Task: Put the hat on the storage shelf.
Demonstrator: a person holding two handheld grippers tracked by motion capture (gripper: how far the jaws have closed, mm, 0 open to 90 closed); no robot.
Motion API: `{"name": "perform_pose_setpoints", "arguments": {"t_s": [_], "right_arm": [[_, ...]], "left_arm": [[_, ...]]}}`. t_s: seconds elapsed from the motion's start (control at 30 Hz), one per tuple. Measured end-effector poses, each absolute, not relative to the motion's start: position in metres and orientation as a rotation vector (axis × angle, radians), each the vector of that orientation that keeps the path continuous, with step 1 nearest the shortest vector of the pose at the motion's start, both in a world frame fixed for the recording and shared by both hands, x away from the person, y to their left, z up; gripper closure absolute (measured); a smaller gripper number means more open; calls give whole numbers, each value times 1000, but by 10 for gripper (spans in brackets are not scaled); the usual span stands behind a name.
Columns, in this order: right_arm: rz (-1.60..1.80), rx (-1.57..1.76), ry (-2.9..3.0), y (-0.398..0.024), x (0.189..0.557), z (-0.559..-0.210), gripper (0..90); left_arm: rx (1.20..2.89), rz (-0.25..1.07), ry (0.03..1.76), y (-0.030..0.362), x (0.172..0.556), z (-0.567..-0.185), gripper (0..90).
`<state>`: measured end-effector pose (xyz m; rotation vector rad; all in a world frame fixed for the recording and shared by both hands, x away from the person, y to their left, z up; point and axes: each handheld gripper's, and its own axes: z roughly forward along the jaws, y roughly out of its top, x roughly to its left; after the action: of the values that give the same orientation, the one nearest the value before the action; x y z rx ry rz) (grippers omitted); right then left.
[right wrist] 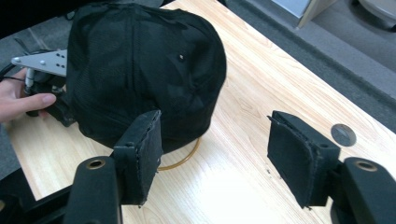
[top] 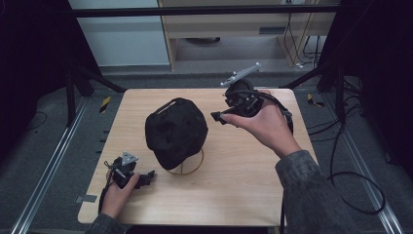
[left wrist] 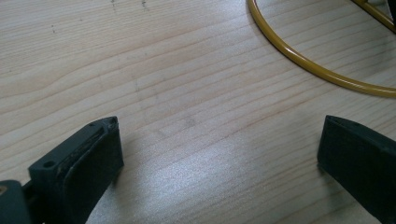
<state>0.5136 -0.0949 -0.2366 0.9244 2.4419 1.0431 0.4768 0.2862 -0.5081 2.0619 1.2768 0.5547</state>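
Black cap (top: 176,130) sits on a yellow wire stand (top: 191,169), centre of the high view. My right gripper (top: 220,117), upper right of centre, jaws apart, nothing between them, aimed at the cap. My left gripper (top: 148,176), lower left on the wooden table (top: 243,165), jaws wide, empty.

Table (top: 243,195): pale wood-grain top, rectangular, on a dark frame.
Floor (top: 58,126): grey, with metal rails along both sides of the table.
Cabinet (top: 219,29): light wood, beyond the table's far edge.
Cables (top: 358,187): black, looping across the floor at right.
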Motion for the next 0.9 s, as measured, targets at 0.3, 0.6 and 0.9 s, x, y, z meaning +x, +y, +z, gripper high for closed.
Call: {"name": "perform_pose_setpoints", "arguments": {"t_s": [0.3, 0.6, 0.9], "right_arm": [[1046, 950, 2370, -113, 506, -241, 263], [1045, 974, 2329, -125, 502, -247, 212], [1044, 1002, 2306, -136, 498, -254, 205]], "left_arm": [[2062, 555, 1277, 286, 477, -508, 0], [2062, 555, 1278, 286, 477, -508, 0], [2061, 555, 1278, 286, 477, -508, 0]]}}
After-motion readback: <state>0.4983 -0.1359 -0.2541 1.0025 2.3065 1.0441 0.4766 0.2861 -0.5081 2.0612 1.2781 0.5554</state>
